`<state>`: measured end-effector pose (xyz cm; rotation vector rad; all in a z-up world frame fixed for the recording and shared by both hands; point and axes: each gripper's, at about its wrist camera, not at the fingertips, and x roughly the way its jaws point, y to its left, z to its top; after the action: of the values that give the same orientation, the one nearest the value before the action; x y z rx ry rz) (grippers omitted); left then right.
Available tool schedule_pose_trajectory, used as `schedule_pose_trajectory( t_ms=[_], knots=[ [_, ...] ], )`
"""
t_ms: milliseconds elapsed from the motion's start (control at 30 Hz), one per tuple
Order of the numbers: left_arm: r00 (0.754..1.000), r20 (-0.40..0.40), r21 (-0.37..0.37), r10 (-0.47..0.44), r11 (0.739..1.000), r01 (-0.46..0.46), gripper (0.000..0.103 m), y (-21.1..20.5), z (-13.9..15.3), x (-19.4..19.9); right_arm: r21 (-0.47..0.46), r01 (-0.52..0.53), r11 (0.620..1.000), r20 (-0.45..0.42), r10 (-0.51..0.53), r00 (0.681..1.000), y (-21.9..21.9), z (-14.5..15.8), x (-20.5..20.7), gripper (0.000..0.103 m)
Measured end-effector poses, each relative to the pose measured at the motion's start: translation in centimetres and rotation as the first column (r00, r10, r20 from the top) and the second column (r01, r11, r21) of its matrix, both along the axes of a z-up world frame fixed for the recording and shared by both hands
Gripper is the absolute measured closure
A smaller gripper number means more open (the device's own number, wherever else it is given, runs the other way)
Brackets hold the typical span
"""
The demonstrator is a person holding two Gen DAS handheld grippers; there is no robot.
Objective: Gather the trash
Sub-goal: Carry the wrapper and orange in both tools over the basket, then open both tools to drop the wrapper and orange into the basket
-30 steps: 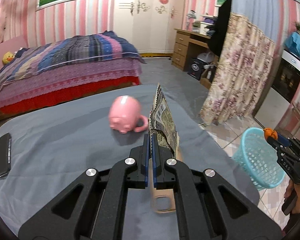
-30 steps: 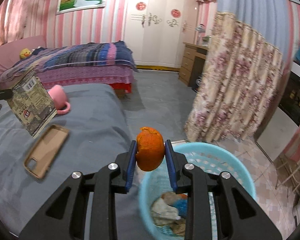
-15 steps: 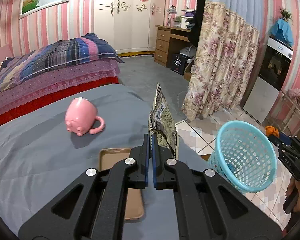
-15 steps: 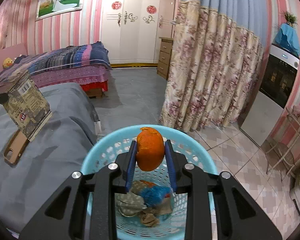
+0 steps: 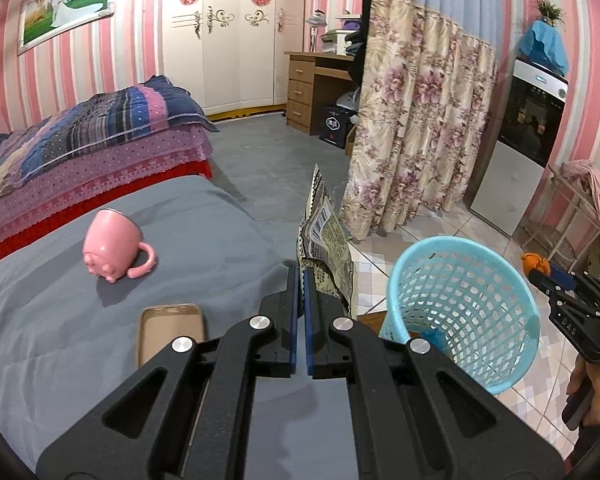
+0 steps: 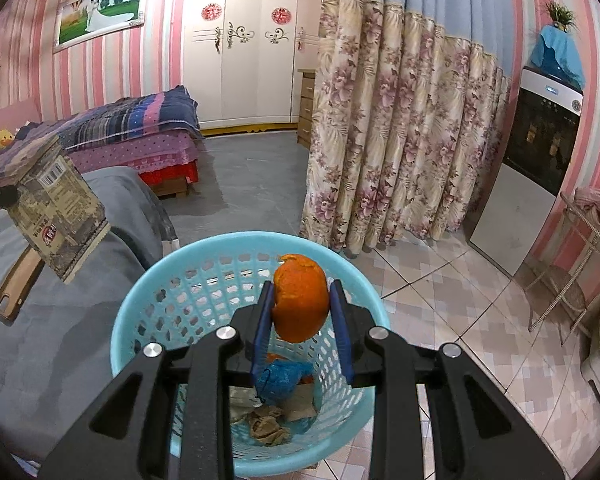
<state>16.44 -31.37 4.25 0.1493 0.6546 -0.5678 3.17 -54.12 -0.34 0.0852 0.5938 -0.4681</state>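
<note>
1. Over the edge of the grey bed (image 5: 60,320), the left gripper (image 5: 301,276) tilts downward, its fingers (image 5: 292,320) clamped together on a flat printed packet (image 5: 326,240) standing upright on edge. A pink mug (image 5: 114,250) lies on its side near a tan phone case (image 5: 172,328). The blue basket (image 5: 460,304) stands on the tiled floor to the right; beyond it a hand (image 5: 592,384) holds the right gripper.

2. Above the blue basket (image 6: 148,304), the right gripper (image 6: 300,300) angles down, fingers (image 6: 342,332) clamped on an orange peel (image 6: 300,300). Crumpled trash (image 6: 276,400) lies inside the basket. The packet (image 6: 56,208) hangs at left over the bed.
</note>
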Motion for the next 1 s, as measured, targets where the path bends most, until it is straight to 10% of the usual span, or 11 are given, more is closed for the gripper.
schedule_pose_trajectory(
  t_ms=[1000],
  knots=[
    [0.997,0.013,-0.032,-0.073,0.997,0.074,0.102,-6.3,-1.4,-2.5,0.055,0.028,0.998,0.015,-0.029,0.999,-2.2,-1.3,-2.3,0.074]
  ],
)
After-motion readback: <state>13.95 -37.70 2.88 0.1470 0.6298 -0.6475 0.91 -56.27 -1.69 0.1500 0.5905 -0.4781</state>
